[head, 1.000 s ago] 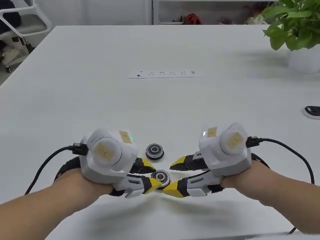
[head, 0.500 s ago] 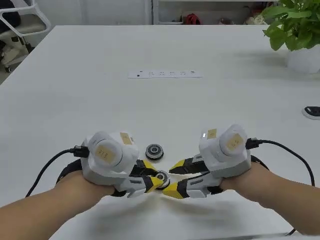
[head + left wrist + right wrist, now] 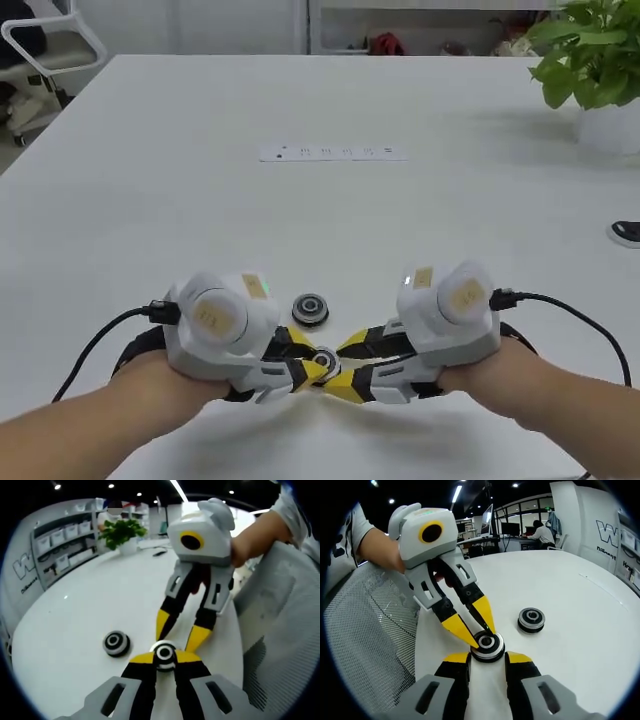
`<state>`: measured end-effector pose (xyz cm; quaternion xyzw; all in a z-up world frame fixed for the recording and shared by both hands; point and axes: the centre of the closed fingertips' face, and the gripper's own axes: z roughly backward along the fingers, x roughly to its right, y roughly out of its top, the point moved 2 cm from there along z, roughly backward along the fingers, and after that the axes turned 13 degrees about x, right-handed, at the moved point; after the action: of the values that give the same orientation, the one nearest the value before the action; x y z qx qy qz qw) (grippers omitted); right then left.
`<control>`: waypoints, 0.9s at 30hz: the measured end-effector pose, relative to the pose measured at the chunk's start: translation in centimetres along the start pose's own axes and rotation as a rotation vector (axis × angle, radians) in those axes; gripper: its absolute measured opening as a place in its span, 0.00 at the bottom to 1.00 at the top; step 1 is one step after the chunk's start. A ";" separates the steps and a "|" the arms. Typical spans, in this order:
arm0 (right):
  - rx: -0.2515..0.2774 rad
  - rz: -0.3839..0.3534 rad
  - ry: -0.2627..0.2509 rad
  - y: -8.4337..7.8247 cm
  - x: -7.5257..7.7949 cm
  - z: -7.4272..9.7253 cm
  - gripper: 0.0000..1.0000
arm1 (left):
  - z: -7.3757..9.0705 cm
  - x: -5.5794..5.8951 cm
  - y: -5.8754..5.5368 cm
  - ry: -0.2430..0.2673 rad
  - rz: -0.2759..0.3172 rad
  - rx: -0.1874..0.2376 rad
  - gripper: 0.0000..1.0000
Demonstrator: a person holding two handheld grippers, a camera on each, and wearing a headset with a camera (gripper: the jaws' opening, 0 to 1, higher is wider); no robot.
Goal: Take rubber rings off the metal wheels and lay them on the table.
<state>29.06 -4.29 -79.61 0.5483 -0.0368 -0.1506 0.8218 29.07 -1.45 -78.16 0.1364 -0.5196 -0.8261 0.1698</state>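
The counter (image 3: 200,120) is a broad, smooth, matte white slab. A leafy green plant (image 3: 590,55) in a white pot stands at its far right corner. A flat white power strip (image 3: 333,153) lies across its middle. On a wall beyond, a large letter "W" (image 3: 607,530) can be read; the smaller lettering under it is too small to make out.

Near the front edge, two glossy white claws with black jaws and yellow tips face each other. The left claw (image 3: 165,656) pinches a small round metal wheel (image 3: 322,360) by its rim. The right claw (image 3: 488,656) sets its tips against either side of the same wheel. Just beyond them a second wheel (image 3: 310,308) lies flat on the counter, a black rubber ring (image 3: 530,626) around its silver hub.
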 end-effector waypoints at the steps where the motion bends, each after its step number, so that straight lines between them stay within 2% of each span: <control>1: 0.002 -0.003 0.000 0.0 0.0 0.0 0.24 | 0.0 0.0 0.0 0.000 0.000 0.000 0.14; 27: 0.003 -0.028 0.001 -0.2 0.0 0.6 0.16 | -0.1 0.0 0.0 0.004 0.004 0.008 0.14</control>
<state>28.87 -4.85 -79.53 0.5502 -0.0289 -0.1617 0.8187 29.14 -1.48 -78.19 0.1377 -0.5229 -0.8235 0.1717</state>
